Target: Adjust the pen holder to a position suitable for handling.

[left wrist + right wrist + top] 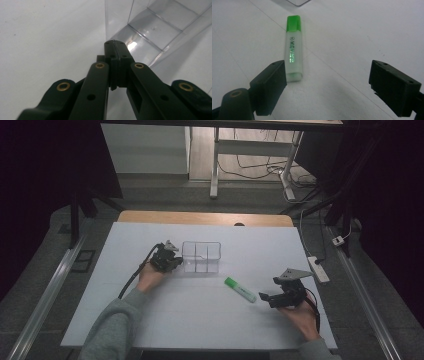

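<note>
A clear plastic box [201,243] with dividers stands on the white table, left of centre. My left gripper [173,262] is at the box's left wall. In the left gripper view the left gripper [113,43] has its jaws pressed together against the box [155,27]; I cannot tell whether the thin wall is pinched between them. A green highlighter [240,289] lies flat to the right of the box. My right gripper [269,298] points at it from the right. In the right gripper view the right gripper [329,75] is open wide, and the highlighter [292,52] lies just ahead of its left jaw.
The white table top [200,315] sits on a wooden table whose edge shows at the back. A power strip [318,269] lies off the table's right side. Desk legs and cables stand on the floor behind.
</note>
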The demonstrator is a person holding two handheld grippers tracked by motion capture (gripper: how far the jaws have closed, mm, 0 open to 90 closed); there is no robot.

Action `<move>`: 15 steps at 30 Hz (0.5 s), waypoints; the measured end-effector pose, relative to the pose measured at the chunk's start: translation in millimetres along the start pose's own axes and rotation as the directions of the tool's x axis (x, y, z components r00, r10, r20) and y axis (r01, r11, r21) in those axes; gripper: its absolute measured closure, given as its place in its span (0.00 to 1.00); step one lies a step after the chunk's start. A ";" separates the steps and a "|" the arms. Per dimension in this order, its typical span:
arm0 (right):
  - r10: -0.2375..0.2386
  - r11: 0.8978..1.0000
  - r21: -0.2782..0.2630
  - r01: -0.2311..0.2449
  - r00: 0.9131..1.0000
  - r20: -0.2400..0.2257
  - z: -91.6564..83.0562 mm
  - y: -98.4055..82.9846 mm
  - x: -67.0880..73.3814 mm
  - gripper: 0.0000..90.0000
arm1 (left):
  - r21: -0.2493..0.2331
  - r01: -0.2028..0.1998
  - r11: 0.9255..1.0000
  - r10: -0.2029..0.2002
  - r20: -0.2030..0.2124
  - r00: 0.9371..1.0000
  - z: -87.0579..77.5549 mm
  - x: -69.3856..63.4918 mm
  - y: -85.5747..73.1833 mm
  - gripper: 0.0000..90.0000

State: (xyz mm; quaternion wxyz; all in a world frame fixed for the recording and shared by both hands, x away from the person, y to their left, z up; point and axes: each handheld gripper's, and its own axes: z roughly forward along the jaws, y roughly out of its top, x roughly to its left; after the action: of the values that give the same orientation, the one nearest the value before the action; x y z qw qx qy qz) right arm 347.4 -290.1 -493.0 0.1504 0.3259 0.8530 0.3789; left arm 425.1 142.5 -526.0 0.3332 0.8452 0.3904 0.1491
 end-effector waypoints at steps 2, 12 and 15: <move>-0.002 1.000 0.001 0.002 1.000 0.001 -0.2 -0.1 0.2 0.16 | -0.001 -0.003 1.000 0.003 0.003 1.000 -0.3 0.2 0.0 0.99; 0.006 1.000 -0.008 -0.006 1.000 0.003 -1.7 -1.3 -0.6 0.16 | -0.078 0.006 0.997 -0.006 0.004 1.000 -23.5 -0.4 -1.1 0.99; 0.007 1.000 -0.005 -0.007 1.000 0.003 -2.3 -1.5 -0.7 0.16 | -0.079 0.004 0.997 -0.004 0.005 1.000 -30.4 -1.8 -6.4 0.98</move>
State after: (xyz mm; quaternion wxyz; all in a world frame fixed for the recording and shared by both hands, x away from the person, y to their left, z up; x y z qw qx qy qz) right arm 346.1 -292.6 -492.6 0.1514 0.3293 0.8505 0.3811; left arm 404.7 157.8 -508.0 0.3676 0.8310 0.3849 0.1616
